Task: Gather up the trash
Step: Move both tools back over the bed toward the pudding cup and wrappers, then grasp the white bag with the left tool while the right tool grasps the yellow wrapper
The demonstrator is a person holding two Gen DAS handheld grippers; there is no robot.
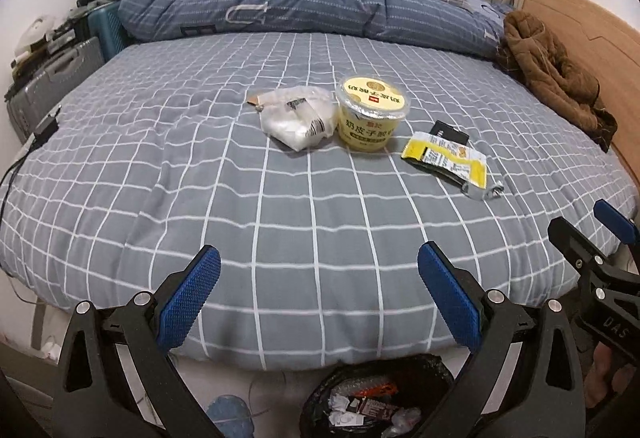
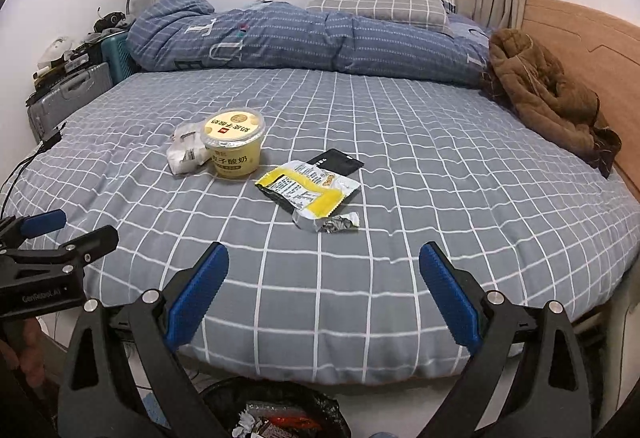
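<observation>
1. I hold the left gripper [image 1: 319, 294] with its jaws spread wide and nothing between them; it hangs over the near edge of the bed [image 1: 120, 166].
2. The right gripper [image 2: 324, 294] is equally wide open and empty, level with the left one and just to its right.
3. The trash lies ahead of both grippers, well apart from the fingertips: a yellow yogurt cup [image 1: 373, 113] upright with its lid on, a crumpled white plastic bag [image 1: 298, 122] touching its left side, a torn yellow wrapper [image 2: 310, 190] flat on the sheet, and a small black packet [image 2: 336, 161] partly tucked under the wrapper's far edge.
4. From the right gripper, the wrapper sits straight ahead and is the closest item; the cup and bag lie ahead and to the left, in front of the left gripper.
5. A bin lined with a black bag [image 1: 376, 398] stands directly below and between the grippers, already holding scraps.
6. Judgement: the step in hand is the first reach. I would take the wrapper with the right gripper, coming in low and pinching its raised foil tail rather than the flat body, to avoid catching the bedsheet.
7. The cup needs a grip across its wall below the rim and should be kept upright in case it holds residue.
</observation>
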